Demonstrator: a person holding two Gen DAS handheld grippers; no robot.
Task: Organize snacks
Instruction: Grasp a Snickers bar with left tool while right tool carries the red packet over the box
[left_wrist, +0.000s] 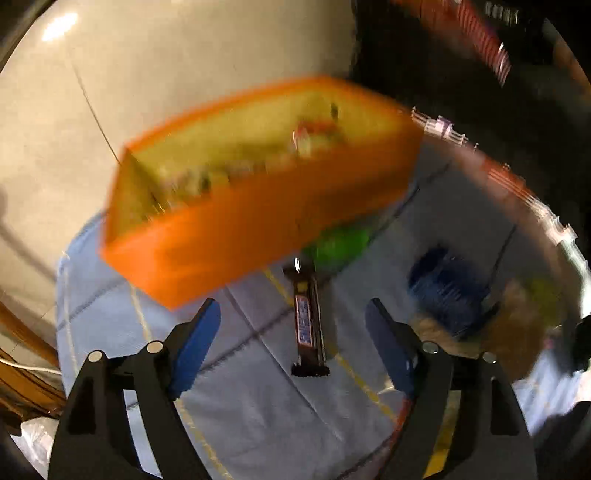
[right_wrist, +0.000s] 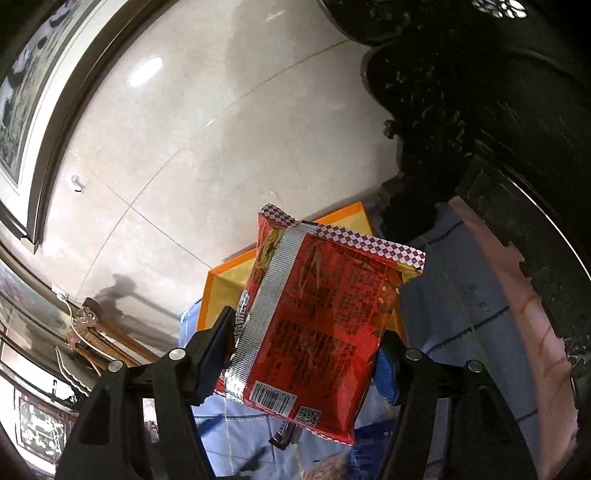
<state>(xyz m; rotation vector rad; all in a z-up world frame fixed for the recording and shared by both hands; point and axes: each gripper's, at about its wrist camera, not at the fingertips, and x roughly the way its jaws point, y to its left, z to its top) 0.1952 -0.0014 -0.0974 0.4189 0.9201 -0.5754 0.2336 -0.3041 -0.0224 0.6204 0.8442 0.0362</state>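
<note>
Blue pads faced each other across a wide gap on the left gripper (left_wrist: 291, 325), and nothing was pressed between them. No earlier view is to hand, so only their stance can be told: well apart and empty. Straight ahead of that gap, on the pale blue checked cloth (left_wrist: 251, 413), lay a dark chocolate bar (left_wrist: 308, 321), its long axis running almost along the line of the fingers, near end toward the tool. A grip across its narrow width looked possible with little turning, and this hand seemed the nearer one.

Beyond the bar and to the left stood the orange box (left_wrist: 258, 221), blurred, its near wall toward the gripper and its yellow inside open. Some snack wrappers seemed to lie in it, too smeared to name. A green packet (left_wrist: 341, 243) showed under the box's near right corner, and a blue packet (left_wrist: 447, 284) lay ahead to the right.

The right gripper (right_wrist: 306, 354) was closed on a red noodle packet (right_wrist: 325, 325), held by its sides, lifted, back seam and barcode toward the camera. The box lay beyond it, partly hidden; the packet was probably bound there.
</note>
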